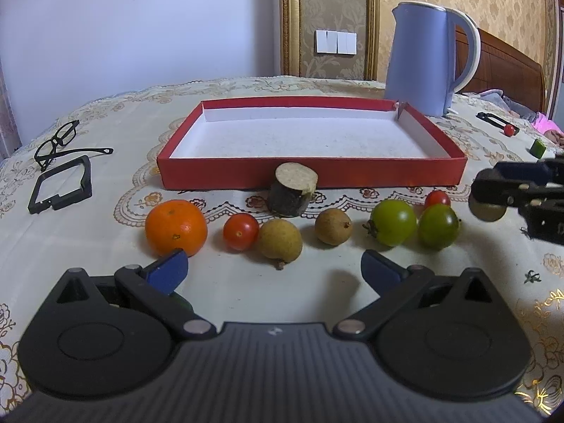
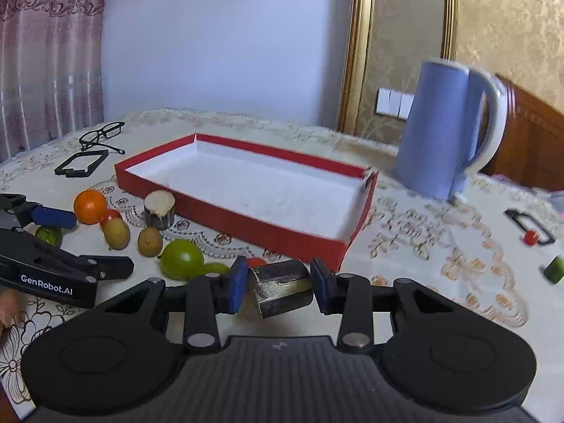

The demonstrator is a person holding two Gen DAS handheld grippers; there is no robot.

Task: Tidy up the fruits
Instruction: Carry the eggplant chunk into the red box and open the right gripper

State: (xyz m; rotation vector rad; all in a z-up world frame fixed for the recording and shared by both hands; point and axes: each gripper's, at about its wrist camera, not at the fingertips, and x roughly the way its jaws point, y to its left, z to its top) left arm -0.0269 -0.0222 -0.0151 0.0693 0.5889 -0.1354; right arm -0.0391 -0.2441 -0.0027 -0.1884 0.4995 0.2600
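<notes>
Your right tongs (image 2: 278, 287) were clamped on a short dark-skinned chunk with pale cut faces (image 2: 282, 288), lying sideways between the blue pads, held just off the near corner of the red tray (image 2: 246, 224). Your left tongs (image 1: 275, 268) stood wide open with nothing between the pads, hovering low over the counter (image 1: 246, 289) right in front of the fruit row. Row ran left to right in the left wrist view: orange (image 1: 176, 227), red cherry tomato (image 1: 240, 231) touching a brown longan (image 1: 280, 244), second longan (image 1: 333, 228), two green tomatoes (image 1: 393, 222) touching each other, small red tomato (image 1: 437, 198) just behind them. Another cut chunk (image 1: 292, 194) stood upright against the tray's near wall. Tray itself had a white inside, nothing in it. A small green fruit (image 2: 49, 235) sat beside your left tongs, partly hidden in the right wrist view. Blue kettle (image 1: 419, 56) stood behind the tray's far right corner. Glasses (image 1: 58, 142) and a black frame part (image 1: 61, 184) lay off to the left of the tray. Far right: another black frame (image 2: 525, 224) with a red tomato (image 2: 530, 237) on it, and a green cut piece (image 2: 555, 269) near the counter edge.
</notes>
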